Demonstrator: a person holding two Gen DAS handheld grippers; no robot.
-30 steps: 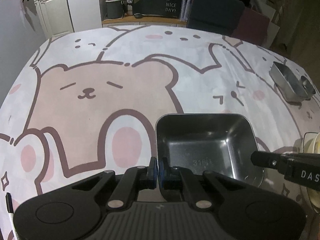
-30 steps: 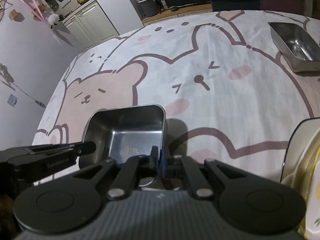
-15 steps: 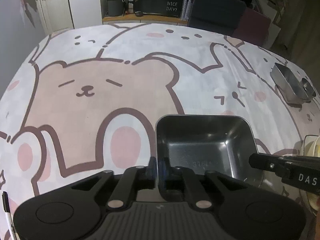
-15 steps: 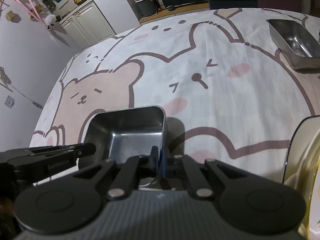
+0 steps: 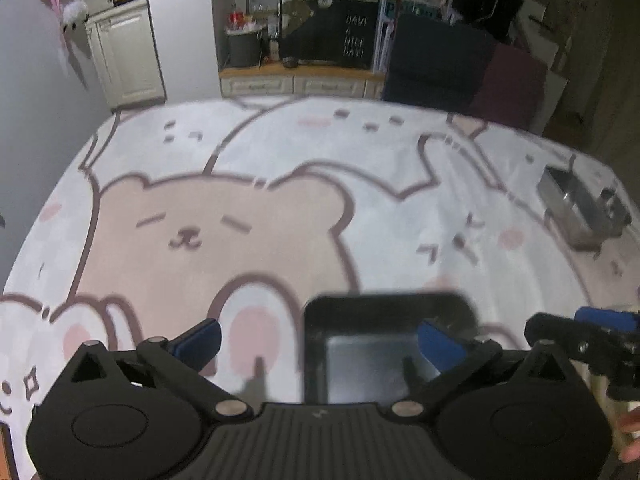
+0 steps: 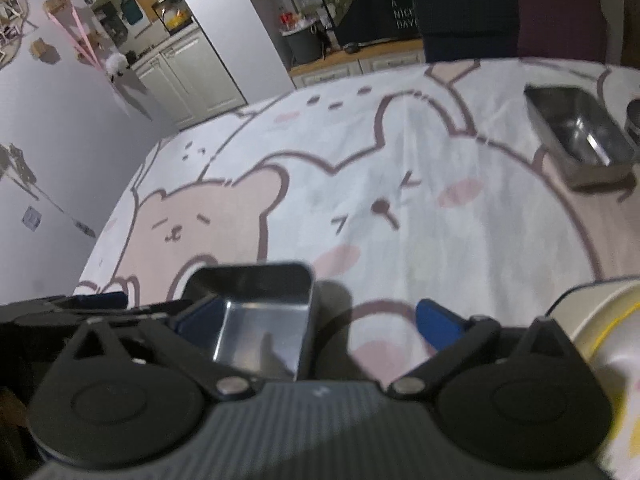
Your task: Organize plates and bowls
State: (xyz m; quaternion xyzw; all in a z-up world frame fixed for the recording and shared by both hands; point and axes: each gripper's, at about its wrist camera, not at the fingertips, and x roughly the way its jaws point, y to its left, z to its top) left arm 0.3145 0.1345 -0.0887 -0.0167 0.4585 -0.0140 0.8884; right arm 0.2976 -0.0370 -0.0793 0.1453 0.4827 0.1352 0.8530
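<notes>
A square steel dish (image 5: pixel 384 344) rests on the bear-print tablecloth just ahead of both grippers; it also shows in the right wrist view (image 6: pixel 256 312). My left gripper (image 5: pixel 320 340) is open, its left finger over the cloth and its right finger over the dish. My right gripper (image 6: pixel 320 320) is open, its left finger at the dish's inside and its right finger over the cloth. Neither holds the dish. A rectangular steel tray (image 6: pixel 580 136) sits at the far right, also in the left wrist view (image 5: pixel 580 212).
A cream plate with a yellow rim (image 6: pixel 600 340) lies close at the right. A round metal object (image 6: pixel 634 116) stands beside the far tray. The tablecloth (image 5: pixel 240 220) covers the table. Cabinets and a dark chair stand behind the far edge.
Both grippers were shut on the near rim of the square dish; both have opened and let it go. Both cameras have pulled back and up a little.
</notes>
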